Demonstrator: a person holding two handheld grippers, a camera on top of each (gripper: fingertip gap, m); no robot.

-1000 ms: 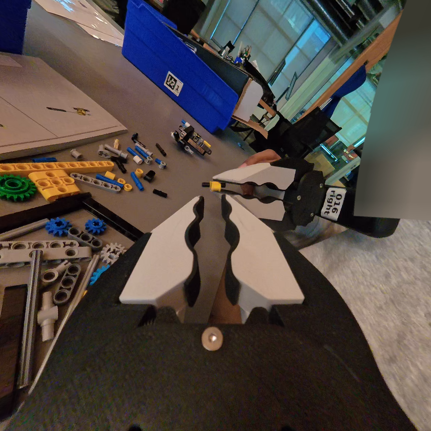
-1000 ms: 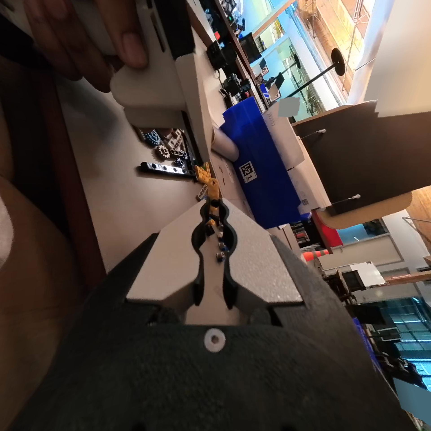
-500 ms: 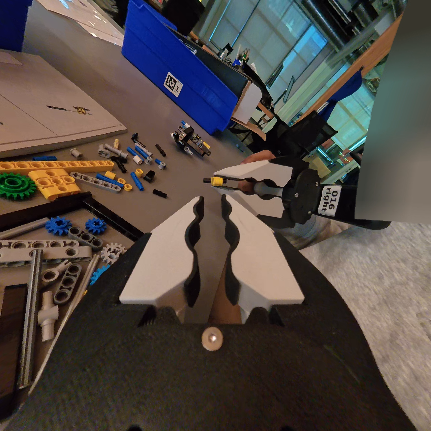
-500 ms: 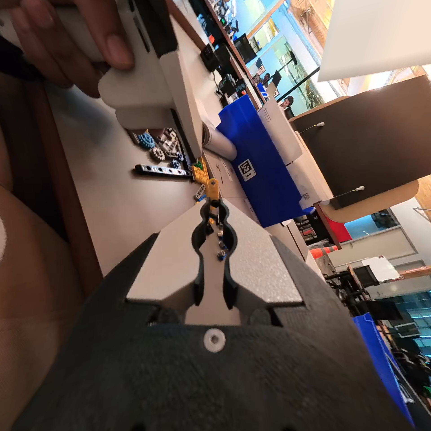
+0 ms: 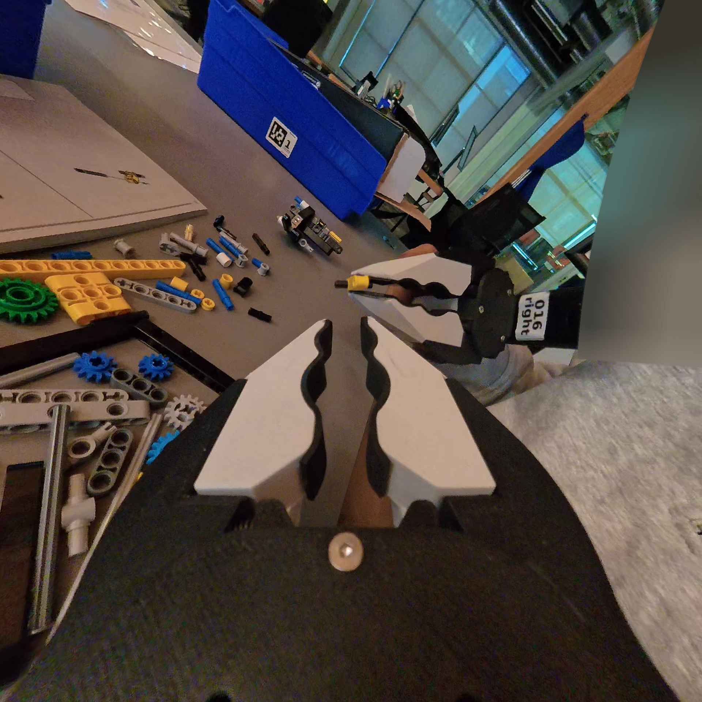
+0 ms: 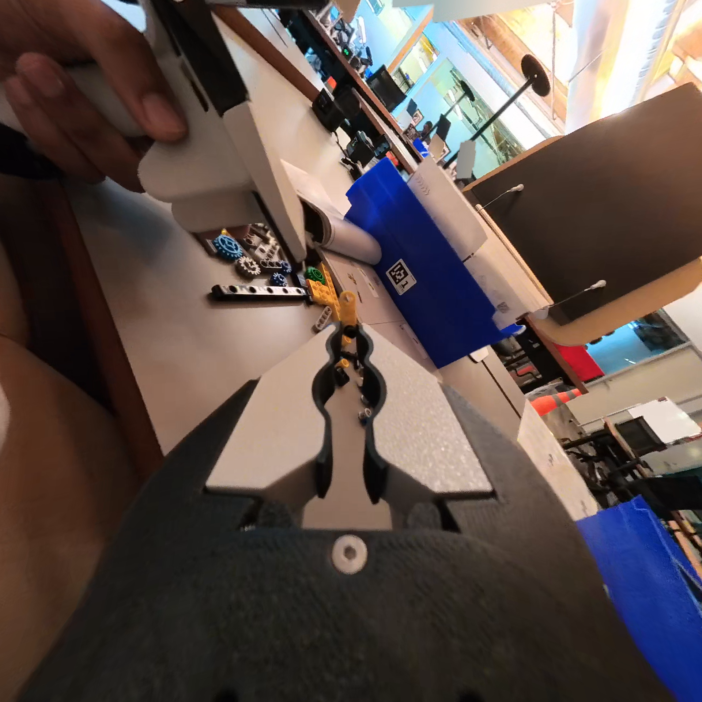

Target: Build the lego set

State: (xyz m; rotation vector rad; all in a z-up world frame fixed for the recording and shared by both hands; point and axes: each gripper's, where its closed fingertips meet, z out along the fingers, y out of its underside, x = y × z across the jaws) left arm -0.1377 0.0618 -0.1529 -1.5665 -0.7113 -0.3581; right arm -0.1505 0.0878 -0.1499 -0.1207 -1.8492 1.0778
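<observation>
A: Two grippers are up over the table (image 5: pixel 266 159). How do they stand?

B: On the right gripper (image 5: pixel 351 285) the jaws are clamped on a small yellow piece on a black axle (image 5: pixel 355 283), carried in the air. The left gripper (image 5: pixel 345 326) hangs just beside it with nothing in it, jaws a little apart.

A: So what makes the step go well?

B: My guess is a hand-off or a joining. Keep the axle level, bring the empty jaws square onto the free black tip, and close gently, since the part is tiny and could twist out.

A: Anything in the way?

B: Loose pins and bushes (image 5: pixel 224 266) lie below, with a yellow beam (image 5: pixel 95 266), a green gear (image 5: pixel 22 300) and a small black sub-assembly (image 5: pixel 311 231) near the blue bin (image 5: pixel 304 114). A dropped part would vanish among them.
</observation>
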